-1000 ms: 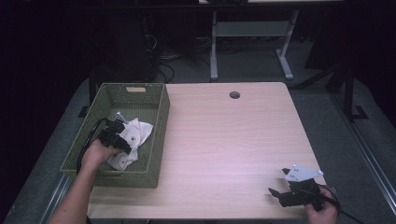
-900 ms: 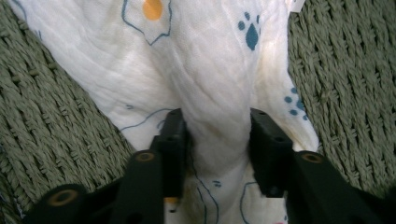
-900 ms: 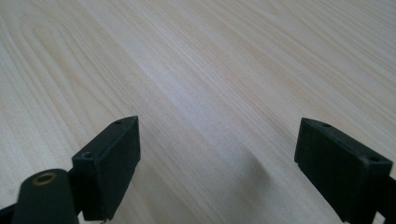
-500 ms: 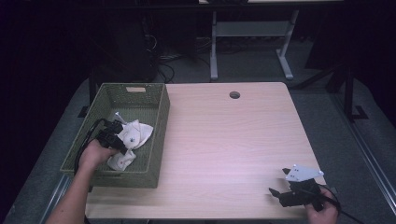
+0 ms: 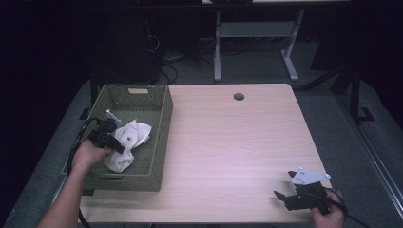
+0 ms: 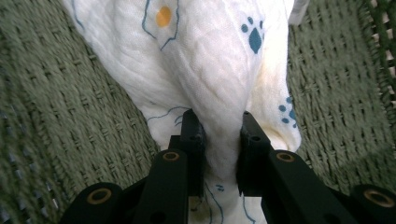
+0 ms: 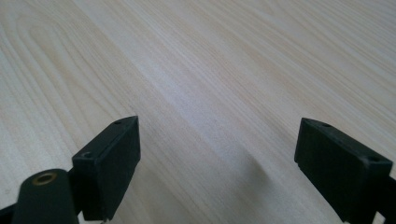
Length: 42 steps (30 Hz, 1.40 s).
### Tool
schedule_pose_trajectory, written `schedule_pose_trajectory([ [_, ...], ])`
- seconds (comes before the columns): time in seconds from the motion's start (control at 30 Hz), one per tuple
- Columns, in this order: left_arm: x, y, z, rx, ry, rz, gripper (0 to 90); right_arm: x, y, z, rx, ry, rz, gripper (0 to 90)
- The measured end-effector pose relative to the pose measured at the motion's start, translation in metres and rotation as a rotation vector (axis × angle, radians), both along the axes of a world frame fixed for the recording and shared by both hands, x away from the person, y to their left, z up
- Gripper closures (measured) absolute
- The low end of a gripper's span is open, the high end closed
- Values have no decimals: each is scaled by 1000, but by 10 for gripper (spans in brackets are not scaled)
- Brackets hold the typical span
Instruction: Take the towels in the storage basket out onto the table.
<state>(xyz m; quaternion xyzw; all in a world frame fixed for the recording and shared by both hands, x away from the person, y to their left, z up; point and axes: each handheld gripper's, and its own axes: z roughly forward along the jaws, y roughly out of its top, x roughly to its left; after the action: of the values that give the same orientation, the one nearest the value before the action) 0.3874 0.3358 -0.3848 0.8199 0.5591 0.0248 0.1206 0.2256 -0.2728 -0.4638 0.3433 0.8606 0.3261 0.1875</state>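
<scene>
A white cloth printed with blue paw marks and an orange spot lies crumpled inside the green woven basket at the table's left. My left gripper reaches into the basket and is shut on a bunched fold of the white cloth; in the left gripper view the fabric is pinched between both jaws. My right gripper rests low at the table's front right corner, open, with bare wood between its jaws.
The light wooden table has a round cable hole near its far edge. Beyond the table stand a white metal frame and cables on dark floor. The basket's walls surround my left gripper.
My left gripper has shifted slightly toward the basket's near side with the cloth pinched, and the cloth has bunched up with it. The right gripper has stayed put.
</scene>
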Motion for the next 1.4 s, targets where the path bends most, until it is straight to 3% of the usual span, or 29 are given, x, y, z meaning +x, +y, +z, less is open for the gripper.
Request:
schedule_pose_trajectory([
  [0.37,0,7,10,-57,-23,9,761,-1,0,-1,1,-2,-5,140],
  [0.87,-6,21,33,-170,-97,52,761,0,-2,-2,-1,-5,-12,140],
  [1.03,-7,22,37,-189,-101,43,761,0,-3,-1,1,-9,-27,140],
  [1.13,-8,23,40,-236,-106,37,761,-1,-3,0,-1,-12,-26,140],
  [1.4,-8,20,49,-260,-134,29,761,0,2,-1,-2,-10,-16,140],
])
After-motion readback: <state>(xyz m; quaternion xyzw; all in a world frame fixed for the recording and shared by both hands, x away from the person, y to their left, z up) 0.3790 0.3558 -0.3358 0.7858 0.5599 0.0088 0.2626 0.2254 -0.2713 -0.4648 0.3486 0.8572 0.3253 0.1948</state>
